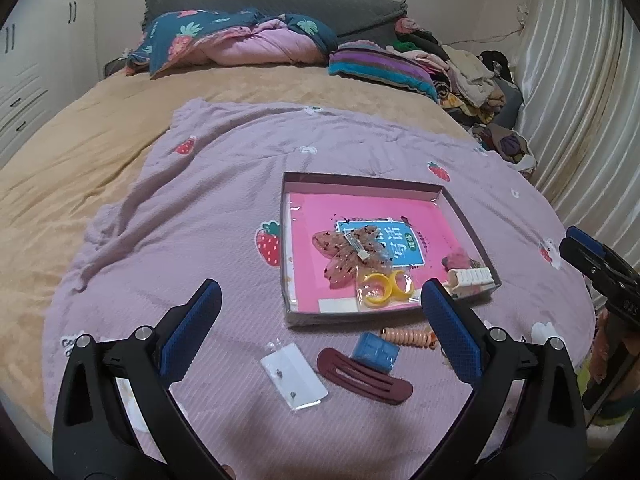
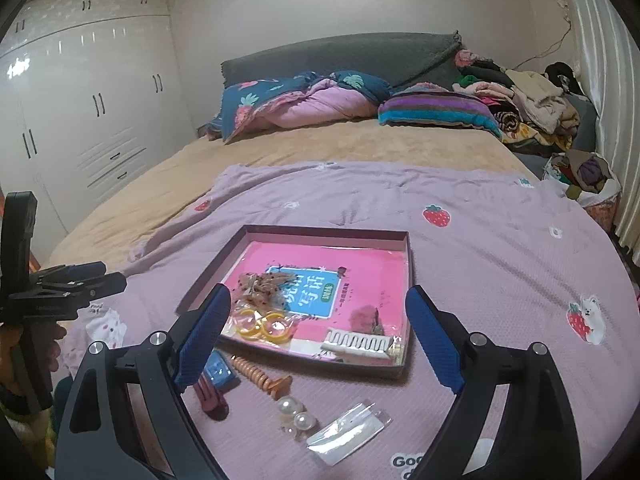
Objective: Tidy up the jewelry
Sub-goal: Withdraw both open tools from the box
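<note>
Both grippers hover over the bed, nothing held: left gripper [image 1: 320,300] jaws spread wide, right gripper [image 2: 320,308] jaws spread wide too. Shallow box tray [image 1: 288,240] sits on the lilac strawberry blanket [image 1: 200,200], toward its near edge, lined with a pink booklet [image 1: 420,216]. Inside the tray: speckled butterfly hair clip [image 1: 348,256] near the middle, yellow rings in a clear bag [image 1: 384,290] at the near edge, white comb clip [image 1: 472,278] in the near right corner, a small pink piece [image 2: 366,316] just behind it. Loose on the blanket in front of the tray: maroon snap clip [image 1: 364,376], blue square box [image 1: 376,352] touching it, peach spiral hair tie [image 1: 406,336], earring card in a bag [image 1: 294,376], pearl piece [image 2: 294,412], second clear bag [image 2: 348,434].
</note>
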A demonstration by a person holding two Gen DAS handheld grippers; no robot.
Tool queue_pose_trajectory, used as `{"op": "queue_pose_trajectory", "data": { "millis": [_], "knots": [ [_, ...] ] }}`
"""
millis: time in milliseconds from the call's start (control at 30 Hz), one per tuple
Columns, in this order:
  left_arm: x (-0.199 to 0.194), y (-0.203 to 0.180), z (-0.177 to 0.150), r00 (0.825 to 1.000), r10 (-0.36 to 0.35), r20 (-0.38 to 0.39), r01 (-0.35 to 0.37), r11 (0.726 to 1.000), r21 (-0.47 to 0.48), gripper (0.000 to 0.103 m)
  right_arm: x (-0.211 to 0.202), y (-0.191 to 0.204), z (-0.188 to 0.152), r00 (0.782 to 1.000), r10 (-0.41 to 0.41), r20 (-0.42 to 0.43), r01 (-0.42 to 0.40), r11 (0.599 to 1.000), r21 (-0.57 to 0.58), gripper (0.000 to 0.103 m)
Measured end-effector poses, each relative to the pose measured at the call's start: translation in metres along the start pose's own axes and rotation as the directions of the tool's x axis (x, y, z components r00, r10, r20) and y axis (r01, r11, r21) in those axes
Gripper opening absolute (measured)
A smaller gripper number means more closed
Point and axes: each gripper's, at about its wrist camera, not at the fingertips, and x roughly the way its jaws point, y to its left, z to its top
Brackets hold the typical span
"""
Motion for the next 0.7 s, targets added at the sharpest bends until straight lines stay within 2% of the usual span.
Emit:
{"op": "queue_pose_trajectory", "data": {
  "millis": [267, 700],
  "knots": [
    [-0.018, 0.004, -0.014, 1.0, 0.02, 0.003, -0.02, 1.0, -0.01, 0.093, -0.013, 0.014, -0.011, 1.0, 0.026, -0.001, -0.026, 0.999, -0.025, 0.088],
    [-0.026, 0.01, -0.044, 0.999, 0.032, -0.013, -0.033, 0.999, -0.025, 0.093, -0.017, 0.033, -0.041, 0.997, 0.045, -0.057, -0.048, 0.997, -0.063, 0.088]
  ]
}}
